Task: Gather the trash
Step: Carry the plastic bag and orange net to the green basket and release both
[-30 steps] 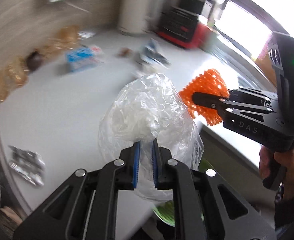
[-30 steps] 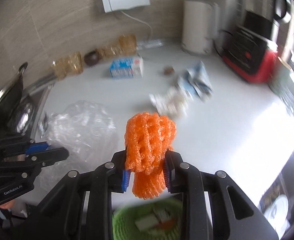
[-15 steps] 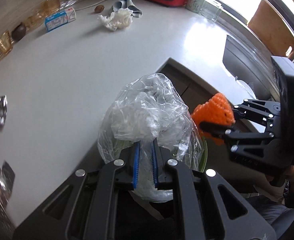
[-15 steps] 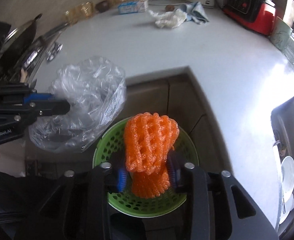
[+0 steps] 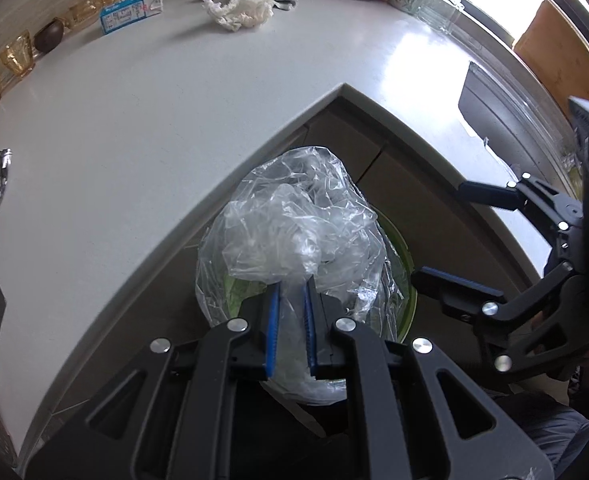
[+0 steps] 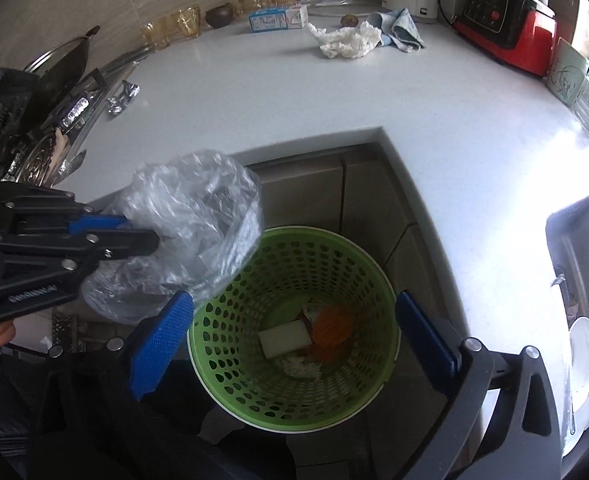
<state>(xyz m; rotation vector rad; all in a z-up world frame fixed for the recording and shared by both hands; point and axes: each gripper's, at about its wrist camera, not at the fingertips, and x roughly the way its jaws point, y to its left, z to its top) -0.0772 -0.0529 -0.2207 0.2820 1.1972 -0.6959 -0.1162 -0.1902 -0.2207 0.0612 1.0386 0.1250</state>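
My left gripper (image 5: 291,292) is shut on a crumpled clear plastic bag (image 5: 294,232) and holds it over the green perforated waste basket (image 6: 230,280) on the floor by the counter corner. The bag (image 6: 190,232) hangs at the basket's left rim in the right wrist view, held by the left gripper (image 6: 142,236). My right gripper (image 6: 294,328) is open and empty above the basket. It also shows in the left wrist view (image 5: 450,236). The orange foam net (image 6: 332,326) lies at the basket's bottom beside a white piece (image 6: 284,338).
On the white counter (image 6: 254,100) lie a crumpled white tissue (image 6: 346,42), a blue cloth (image 6: 404,28), a small carton (image 6: 278,18), foil scraps (image 6: 122,96) and amber glasses (image 6: 186,22). A red appliance (image 6: 506,36) stands at the back right. A sink with dishes (image 6: 38,152) is at the left.
My right gripper has opened and let go of the orange net, which has dropped into the basket. Both grippers have moved down closer over the basket. The left gripper still holds the bag.
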